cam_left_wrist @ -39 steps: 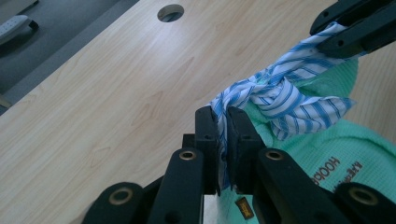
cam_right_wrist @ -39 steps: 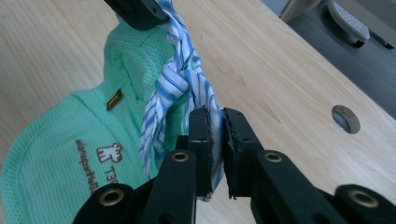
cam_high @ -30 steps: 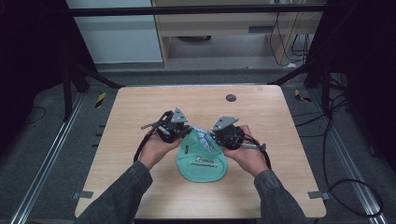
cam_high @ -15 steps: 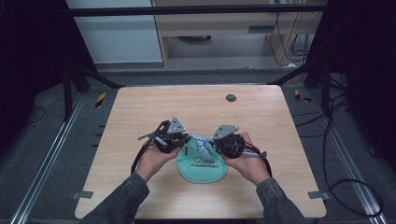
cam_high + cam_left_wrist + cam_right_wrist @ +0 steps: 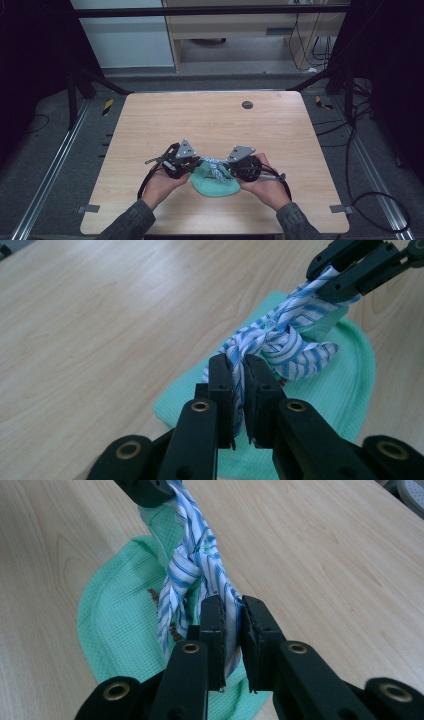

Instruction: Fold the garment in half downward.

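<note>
While both tongs, left tongs (image 5: 199, 162) and right tongs (image 5: 226, 165), pinch the striped cloth (image 5: 280, 340), they have come nearer the person; its knot sits over the green cloth (image 5: 214, 184) on the tabletop (image 5: 210, 120), looking nearly tied.

Right gripper (image 5: 231, 615) jaws pinch striped cloth (image 5: 192, 565) above green cloth (image 5: 120, 615).

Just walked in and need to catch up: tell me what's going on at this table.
A person is working a blue-and-white striped cloth strip with a hand-held gripper in each hand. The left gripper is shut on one end, the right gripper on the other, and the strip has a knot in the middle. It hangs over a green cloth lying on the wooden table, near the person's edge.
</note>
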Available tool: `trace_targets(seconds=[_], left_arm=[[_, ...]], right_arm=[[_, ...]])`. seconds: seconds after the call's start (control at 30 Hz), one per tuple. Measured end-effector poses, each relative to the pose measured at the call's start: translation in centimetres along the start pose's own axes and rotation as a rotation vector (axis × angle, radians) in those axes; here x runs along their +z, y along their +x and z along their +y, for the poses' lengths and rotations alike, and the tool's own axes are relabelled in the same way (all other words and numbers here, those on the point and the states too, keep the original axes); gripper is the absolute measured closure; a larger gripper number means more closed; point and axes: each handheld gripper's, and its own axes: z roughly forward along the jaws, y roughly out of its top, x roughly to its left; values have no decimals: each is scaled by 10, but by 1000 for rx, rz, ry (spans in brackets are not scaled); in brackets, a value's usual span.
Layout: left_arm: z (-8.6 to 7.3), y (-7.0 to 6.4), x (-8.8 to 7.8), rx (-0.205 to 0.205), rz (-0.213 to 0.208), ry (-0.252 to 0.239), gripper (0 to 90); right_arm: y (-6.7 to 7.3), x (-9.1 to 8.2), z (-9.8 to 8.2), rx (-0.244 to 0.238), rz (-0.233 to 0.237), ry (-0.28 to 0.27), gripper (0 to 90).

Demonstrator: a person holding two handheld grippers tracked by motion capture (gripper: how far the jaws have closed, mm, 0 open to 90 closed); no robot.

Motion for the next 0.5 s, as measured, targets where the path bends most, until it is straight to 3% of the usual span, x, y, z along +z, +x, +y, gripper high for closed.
trace_targets(seconds=[0.5], left_arm=[[-29, -14, 5, -16, -32, 20, 785]], right_arm=[[13, 6, -16, 20, 40, 25, 748]])
